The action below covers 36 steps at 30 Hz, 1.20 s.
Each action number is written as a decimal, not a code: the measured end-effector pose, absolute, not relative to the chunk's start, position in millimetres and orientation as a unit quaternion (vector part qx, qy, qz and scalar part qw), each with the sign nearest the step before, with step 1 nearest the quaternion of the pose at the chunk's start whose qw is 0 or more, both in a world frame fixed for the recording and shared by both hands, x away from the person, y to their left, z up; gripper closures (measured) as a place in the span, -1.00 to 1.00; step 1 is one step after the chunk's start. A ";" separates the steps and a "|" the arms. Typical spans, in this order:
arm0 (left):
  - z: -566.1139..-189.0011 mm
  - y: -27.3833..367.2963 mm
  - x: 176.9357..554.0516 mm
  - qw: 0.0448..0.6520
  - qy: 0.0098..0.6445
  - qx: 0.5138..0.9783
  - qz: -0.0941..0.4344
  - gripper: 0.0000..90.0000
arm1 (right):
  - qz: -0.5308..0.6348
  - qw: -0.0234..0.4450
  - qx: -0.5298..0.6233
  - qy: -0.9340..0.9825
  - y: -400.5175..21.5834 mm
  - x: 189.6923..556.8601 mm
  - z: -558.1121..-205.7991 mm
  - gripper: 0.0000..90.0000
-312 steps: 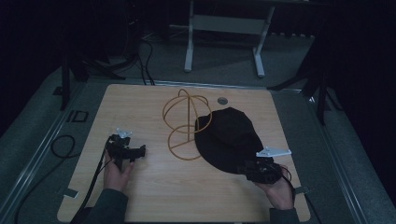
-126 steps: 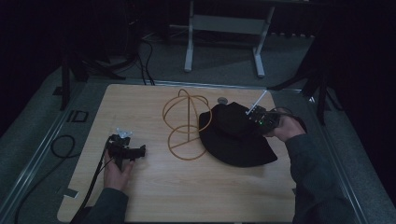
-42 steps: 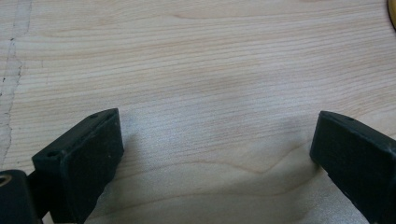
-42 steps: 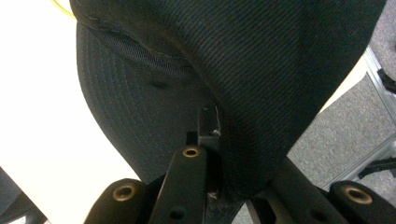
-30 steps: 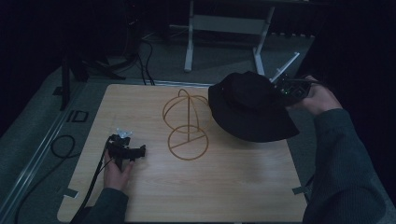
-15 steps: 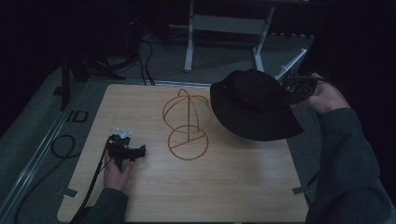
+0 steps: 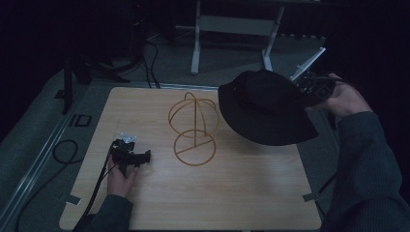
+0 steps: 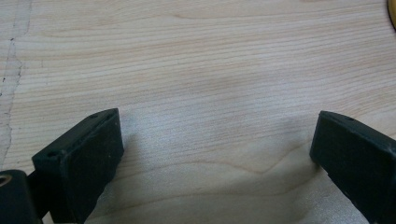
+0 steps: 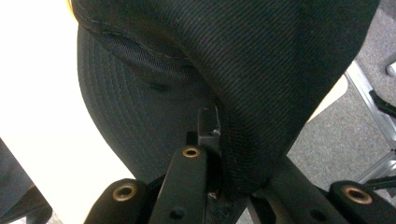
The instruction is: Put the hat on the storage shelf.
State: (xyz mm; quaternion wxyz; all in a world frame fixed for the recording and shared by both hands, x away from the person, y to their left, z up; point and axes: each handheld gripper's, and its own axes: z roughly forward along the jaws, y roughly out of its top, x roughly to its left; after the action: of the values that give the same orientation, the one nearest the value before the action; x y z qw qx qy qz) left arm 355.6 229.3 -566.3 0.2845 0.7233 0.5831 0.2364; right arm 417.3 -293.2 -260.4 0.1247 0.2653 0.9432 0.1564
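I have the black hat (image 7: 265, 107) pinched by its brim in my right tongs (image 7: 314, 88), hanging in the air just right of the wire hat stand (image 7: 193, 126) and above the surface's (image 7: 232, 193) right side; I judge the next step is seating the crown on the stand's dome, so I should level the brim and centre it before letting go, since the light stand could tip; my left tongs (image 8: 215, 154) rest wide open and empty on the pale wood; beyond lie grey carpet, cables and a white metal frame (image 7: 232, 29).
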 end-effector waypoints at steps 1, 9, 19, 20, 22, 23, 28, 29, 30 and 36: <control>-566.3 229.3 355.6 0.285 0.583 0.723 0.237 -0.94 | 0.158 0.126 0.263 0.943 -293.6 416.6 -259.2 0.96; -566.2 229.3 355.6 0.284 0.583 0.723 0.236 -0.94 | 0.164 0.122 0.246 0.948 -292.5 410.8 -252.1 0.96; -566.5 229.2 355.7 0.286 0.584 0.722 0.237 -0.94 | 0.173 0.125 0.234 0.948 -291.8 406.4 -244.0 0.96; -566.4 229.2 355.7 0.286 0.584 0.722 0.237 -0.94 | 0.176 0.124 0.233 0.948 -291.9 406.1 -243.2 0.96; -566.4 229.2 355.7 0.286 0.584 0.722 0.237 -0.94 | 0.181 0.123 0.232 0.948 -292.4 405.3 -241.4 0.96; -566.4 229.2 355.7 0.286 0.584 0.722 0.237 -0.94 | 0.182 0.125 0.231 0.947 -292.6 405.1 -240.5 0.96; -566.3 229.2 355.6 0.285 0.584 0.722 0.236 -0.94 | 0.191 0.126 0.228 0.946 -293.3 403.3 -236.5 0.96; -566.3 229.2 355.6 0.285 0.584 0.722 0.236 -0.94 | 0.191 0.126 0.228 0.946 -293.3 403.3 -236.5 0.96; -566.3 229.2 355.7 0.285 0.584 0.723 0.236 -0.94 | 0.194 0.125 0.227 0.946 -293.3 402.9 -236.0 0.96; -566.3 229.2 355.7 0.285 0.584 0.723 0.236 -0.94 | 0.202 0.125 0.219 0.946 -291.1 401.1 -233.4 0.96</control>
State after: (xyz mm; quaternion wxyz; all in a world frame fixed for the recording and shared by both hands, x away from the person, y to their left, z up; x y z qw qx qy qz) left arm 355.7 229.2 -566.3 0.2851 0.7226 0.5836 0.2365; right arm 401.1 -291.1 -233.4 0.1253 0.2191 0.9464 0.2017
